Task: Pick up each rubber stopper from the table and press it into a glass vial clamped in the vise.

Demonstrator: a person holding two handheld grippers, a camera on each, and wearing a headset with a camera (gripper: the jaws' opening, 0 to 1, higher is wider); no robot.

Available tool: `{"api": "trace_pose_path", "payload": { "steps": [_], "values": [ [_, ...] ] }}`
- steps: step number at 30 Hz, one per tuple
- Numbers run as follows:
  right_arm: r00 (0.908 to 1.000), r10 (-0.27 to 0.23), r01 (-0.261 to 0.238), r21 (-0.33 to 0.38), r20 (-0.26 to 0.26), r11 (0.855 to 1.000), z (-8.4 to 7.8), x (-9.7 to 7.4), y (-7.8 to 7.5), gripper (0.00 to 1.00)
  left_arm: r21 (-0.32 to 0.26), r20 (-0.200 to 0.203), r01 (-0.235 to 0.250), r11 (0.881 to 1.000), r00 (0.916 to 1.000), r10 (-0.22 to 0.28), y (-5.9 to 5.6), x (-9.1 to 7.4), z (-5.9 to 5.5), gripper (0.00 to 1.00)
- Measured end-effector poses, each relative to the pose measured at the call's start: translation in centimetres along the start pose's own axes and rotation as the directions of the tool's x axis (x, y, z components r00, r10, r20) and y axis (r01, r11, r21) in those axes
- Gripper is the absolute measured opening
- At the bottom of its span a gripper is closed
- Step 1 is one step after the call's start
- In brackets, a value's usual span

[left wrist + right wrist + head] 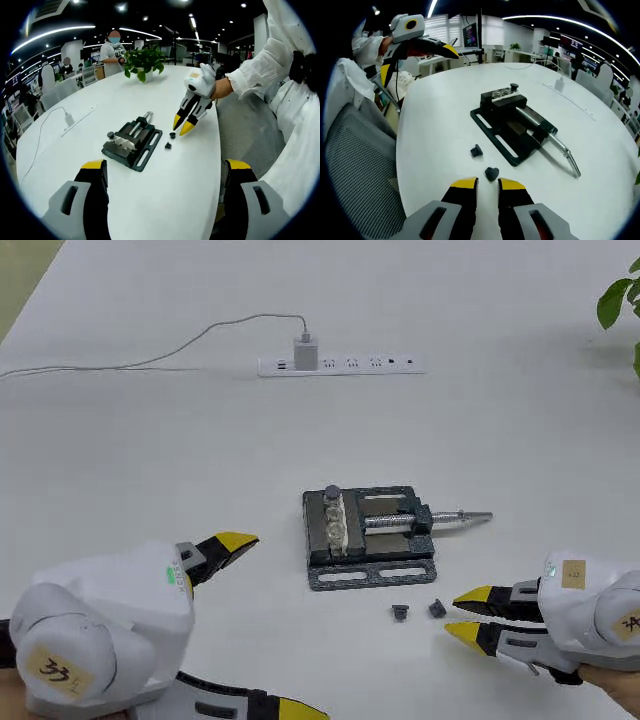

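Both empty: left claw (271, 624) wide, right claw (458, 613) narrow.

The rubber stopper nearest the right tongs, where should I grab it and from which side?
Pinch that stopper across its wider end, straight in from the right tongs: it looks tipped over just ahead of their open jaws, clear of the other stopper and vise.

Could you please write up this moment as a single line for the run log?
left gripper: open, empty | right gripper: open, empty, beside two loose stoppers | vise: holds vials, one stoppered
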State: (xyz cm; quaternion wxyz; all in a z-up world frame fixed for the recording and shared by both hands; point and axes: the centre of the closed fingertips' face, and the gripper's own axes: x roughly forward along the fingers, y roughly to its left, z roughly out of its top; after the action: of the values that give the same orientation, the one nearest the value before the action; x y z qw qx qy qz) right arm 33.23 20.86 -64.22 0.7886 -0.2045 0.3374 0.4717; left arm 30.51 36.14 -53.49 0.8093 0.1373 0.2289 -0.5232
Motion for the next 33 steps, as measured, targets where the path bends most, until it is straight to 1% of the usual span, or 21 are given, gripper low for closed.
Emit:
{"api": "trace_pose_path", "payload": {
  "steps": [6,15,23,33],
  "values": [
    [1.0000,-0.004,0.004,-0.004,0.007,1.000,0.35,0.37,-0.16,0.05,-0.004,-0.003,0.003,1.000,1.0000,-0.003,0.04,0.08,-0.13,0.96],
    [0.9999,-0.008,0.008,-0.007,-0.010,1.000,0.09,0.64,-0.36,0.00,-0.010,-0.001,0.005,1.000,1.0000,-0.005,0.13,0.18,-0.10,0.96],
    [0.9996,-0.027,0.027,-0.005,-0.011,1.000,0.15,0.69,-0.45,0.00,-0.011,-0.001,0.011,1.000,0.9999,-0.011,0.05,0.39,-0.08,0.95],
    [0.9974,-0.067,0.067,-0.006,-0.024,0.998,0.23,0.55,-0.76,0.00,-0.013,0.005,0.016,1.000,0.9999,-0.016,-0.08,0.55,0.09,0.94]
  ]
}}
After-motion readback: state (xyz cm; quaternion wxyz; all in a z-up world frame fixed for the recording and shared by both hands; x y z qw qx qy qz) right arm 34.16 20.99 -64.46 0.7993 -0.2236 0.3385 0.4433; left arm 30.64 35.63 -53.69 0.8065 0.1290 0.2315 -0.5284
